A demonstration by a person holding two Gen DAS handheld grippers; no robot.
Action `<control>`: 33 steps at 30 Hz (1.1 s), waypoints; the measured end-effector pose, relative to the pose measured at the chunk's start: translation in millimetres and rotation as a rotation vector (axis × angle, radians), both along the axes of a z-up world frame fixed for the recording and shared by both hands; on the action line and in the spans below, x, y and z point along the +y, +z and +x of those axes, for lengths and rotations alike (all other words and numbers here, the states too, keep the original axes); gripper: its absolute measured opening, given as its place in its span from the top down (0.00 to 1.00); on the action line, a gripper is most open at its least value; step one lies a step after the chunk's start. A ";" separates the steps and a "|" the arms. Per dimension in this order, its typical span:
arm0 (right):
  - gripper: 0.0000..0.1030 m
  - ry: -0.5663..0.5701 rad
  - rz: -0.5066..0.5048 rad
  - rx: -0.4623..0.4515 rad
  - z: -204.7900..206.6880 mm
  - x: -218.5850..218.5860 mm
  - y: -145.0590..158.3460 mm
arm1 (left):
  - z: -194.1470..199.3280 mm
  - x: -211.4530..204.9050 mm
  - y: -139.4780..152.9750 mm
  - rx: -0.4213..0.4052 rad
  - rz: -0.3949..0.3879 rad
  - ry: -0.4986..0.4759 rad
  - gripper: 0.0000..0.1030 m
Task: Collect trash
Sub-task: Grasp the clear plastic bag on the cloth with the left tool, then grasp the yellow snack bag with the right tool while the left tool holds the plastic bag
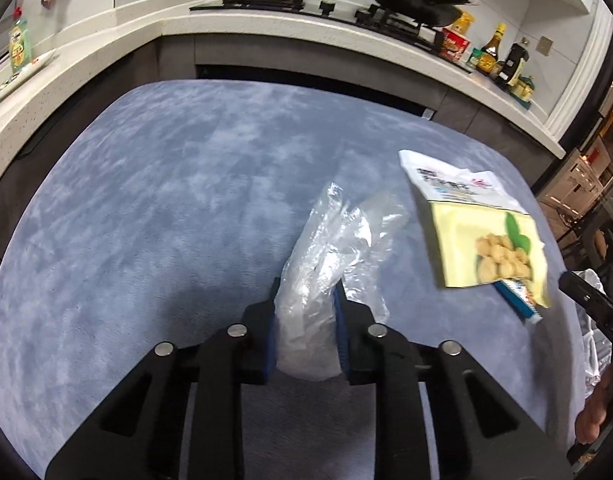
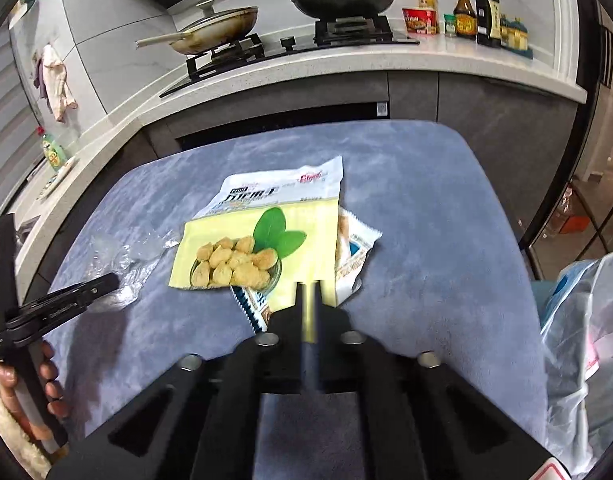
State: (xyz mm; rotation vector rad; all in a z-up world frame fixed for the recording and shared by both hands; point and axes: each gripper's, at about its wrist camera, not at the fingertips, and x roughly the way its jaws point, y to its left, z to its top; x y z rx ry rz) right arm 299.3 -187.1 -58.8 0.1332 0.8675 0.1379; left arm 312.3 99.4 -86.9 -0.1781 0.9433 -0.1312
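Left wrist view: the left tongs [image 1: 306, 300] are pinching a crumpled clear plastic bag [image 1: 326, 248] lying on the blue desk [image 1: 166, 200], left of one yellow snack packet [image 1: 482, 236].

Right wrist view: the right tongs [image 2: 309, 292] are pinching that packet's [image 2: 262, 240] near edge; two smaller wrappers [image 2: 354, 252] are peeking out beneath it.

The desk [image 1: 146, 208] wears a mottled blue-grey cloth with paler cloudy patches. The crumpled plastic bag [image 1: 326, 248] is clear and colourless, while the snack packet [image 2: 266, 232] is white on top with dark lettering and a red logo, pale yellow below, printed with green leaves and golden-brown puffs. Both claws are black, the left claw [image 1: 306, 320] with blue pads [image 1: 340, 320].
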 end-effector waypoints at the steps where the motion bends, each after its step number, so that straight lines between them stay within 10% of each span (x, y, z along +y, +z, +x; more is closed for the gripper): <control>1: 0.65 -0.004 -0.003 -0.006 1.8 -0.4 1.6 | -1.6 -1.7 2.2 -0.001 -0.008 -0.004 0.80; 12: 0.43 0.027 -0.010 0.026 64.8 5.7 -13.3 | -5.4 -33.9 14.8 0.001 -0.036 -0.089 0.80; 18: 0.91 0.065 -0.008 0.035 62.0 20.1 -23.4 | -3.0 -40.0 9.5 0.020 -0.033 -0.099 0.80; 33: 0.99 -0.049 0.130 -0.173 -51.4 -43.9 67.8 | -44.7 -76.1 55.3 -0.041 -0.059 -0.187 0.80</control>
